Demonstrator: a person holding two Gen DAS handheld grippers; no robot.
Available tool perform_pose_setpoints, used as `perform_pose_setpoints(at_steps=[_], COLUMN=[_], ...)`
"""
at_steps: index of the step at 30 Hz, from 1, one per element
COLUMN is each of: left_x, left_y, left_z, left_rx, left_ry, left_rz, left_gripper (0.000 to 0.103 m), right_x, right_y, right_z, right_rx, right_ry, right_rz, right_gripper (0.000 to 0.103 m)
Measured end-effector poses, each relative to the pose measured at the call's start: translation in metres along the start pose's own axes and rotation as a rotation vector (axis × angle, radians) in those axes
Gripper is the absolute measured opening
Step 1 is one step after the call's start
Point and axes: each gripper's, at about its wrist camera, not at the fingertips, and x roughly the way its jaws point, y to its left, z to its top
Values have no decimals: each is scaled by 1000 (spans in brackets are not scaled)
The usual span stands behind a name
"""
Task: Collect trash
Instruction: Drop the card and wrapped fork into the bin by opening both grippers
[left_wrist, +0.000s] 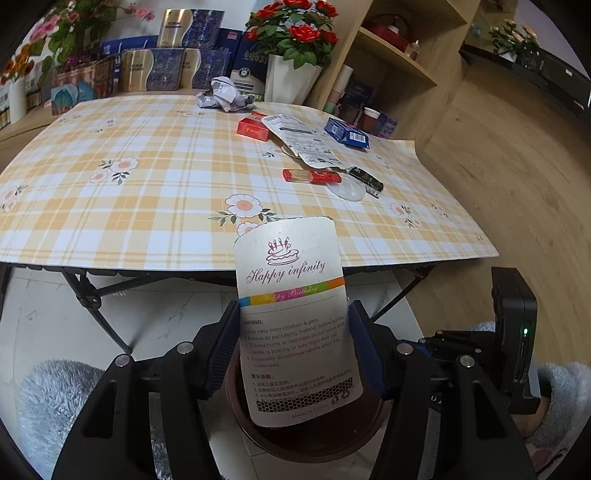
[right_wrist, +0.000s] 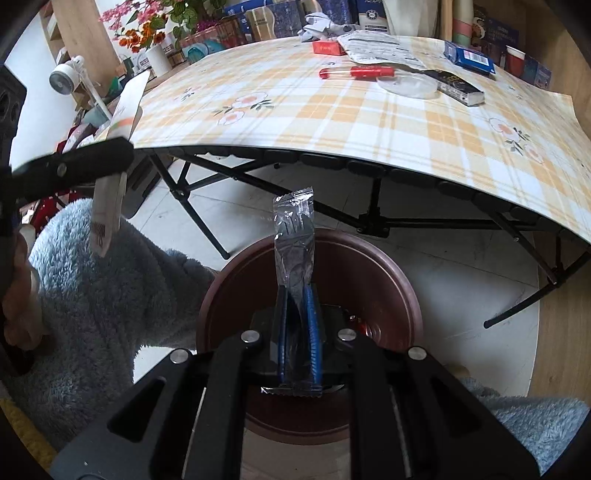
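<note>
My left gripper is shut on a white "Happy infinity" birthday card, gripping it by both long edges. The card stands upright over a round brown bin on the floor. My right gripper is shut on a silvery plastic wrapper with a fork inside, directly above the same bin. The wrapper sticks up past the fingertips and its lower end hangs out behind them. In the right wrist view, the card shows at the left with a black finger of the left gripper across it.
On the checked tablecloth lie crumpled paper, a red box, a white pouch, a blue box, a red tube, a clear lid and a black box. Fluffy blue sleeves flank the bin. Shelves stand at the right.
</note>
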Motion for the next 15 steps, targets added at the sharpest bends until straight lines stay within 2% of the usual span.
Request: perform_pose_setpoints(at_steps=[6, 7, 8, 10, 12, 14, 15], left_x=[2, 3, 3, 4, 6, 8, 9], left_y=[3, 2, 2, 1, 0, 0, 0], left_z=[1, 1, 1, 0, 0, 0, 0], left_rx=[-21, -18, -15, -10, -6, -5, -4], left_ry=[3, 6, 7, 11, 17, 23, 25], left_rz=[-5, -5, -4, -2, -1, 0, 0], left_gripper=[58, 58, 58, 58, 58, 59, 59], right_x=[3, 1, -1, -11, -19, -26, -31], right_y=[-5, -6, -8, -9, -11, -13, -16], right_z=[1, 2, 2, 3, 4, 6, 6], right_rx=[20, 27, 33, 42, 49, 62, 75], right_ry=[18, 10, -4, -54, -102, -141, -174], right_rz=[-17, -21, -24, -35, -65, -86, -106], right_gripper=[16, 22, 39, 59, 67, 89, 92])
